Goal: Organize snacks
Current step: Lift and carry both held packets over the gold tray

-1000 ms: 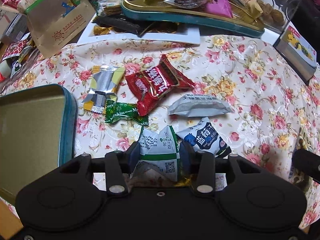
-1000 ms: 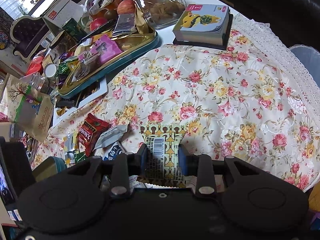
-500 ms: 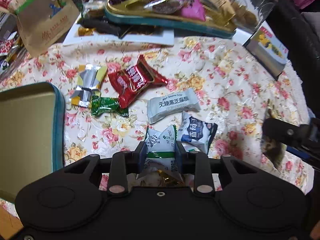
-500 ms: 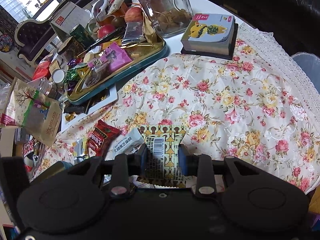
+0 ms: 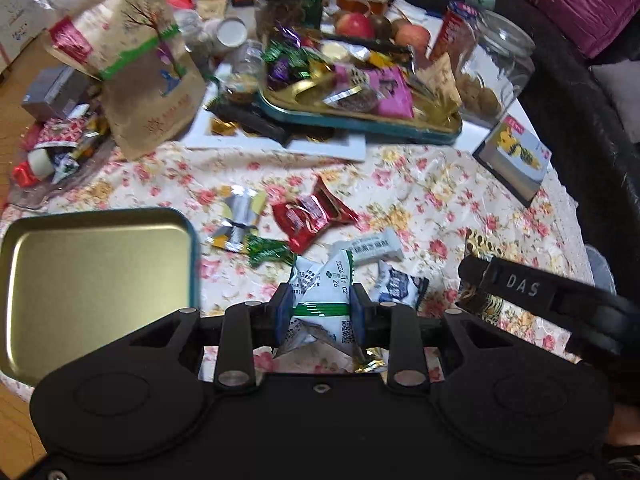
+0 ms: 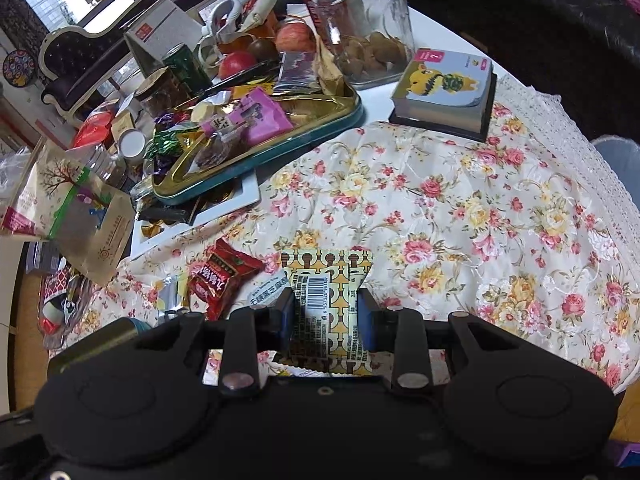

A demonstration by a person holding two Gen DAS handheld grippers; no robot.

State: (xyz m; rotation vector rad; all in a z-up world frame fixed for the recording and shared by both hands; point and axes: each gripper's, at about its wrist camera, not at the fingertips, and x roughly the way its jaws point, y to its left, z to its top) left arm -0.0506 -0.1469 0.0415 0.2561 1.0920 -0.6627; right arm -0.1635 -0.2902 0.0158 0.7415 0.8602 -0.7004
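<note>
A snack packet pinched in each of my claws, above the flowered cloth.

My left gripper point(image 5: 319, 312) is pressed in on a white-and-green snack packet point(image 5: 324, 300), crumpled at the waist between the blue pads and raised over the floral tablecloth point(image 5: 440, 184). My right gripper point(image 6: 326, 316) squeezes a yellow patterned packet point(image 6: 326, 300), barcode side toward the camera. On the cloth just beyond the left packet lie a dark blue-and-white packet point(image 5: 400, 282), a grey-white bar point(image 5: 376, 246), a red packet point(image 5: 312, 216), a green candy point(image 5: 268, 250) and a silver-and-yellow wrapper point(image 5: 238, 220). To my left sits an open gold-lined tin point(image 5: 96, 276) with a teal rim. Farther back a teal tray point(image 5: 360, 124) is heaped with sweets, beside a glass jar point(image 5: 496, 68), a brown paper bag point(image 5: 136, 64) and a small book point(image 5: 512, 152).
</note>
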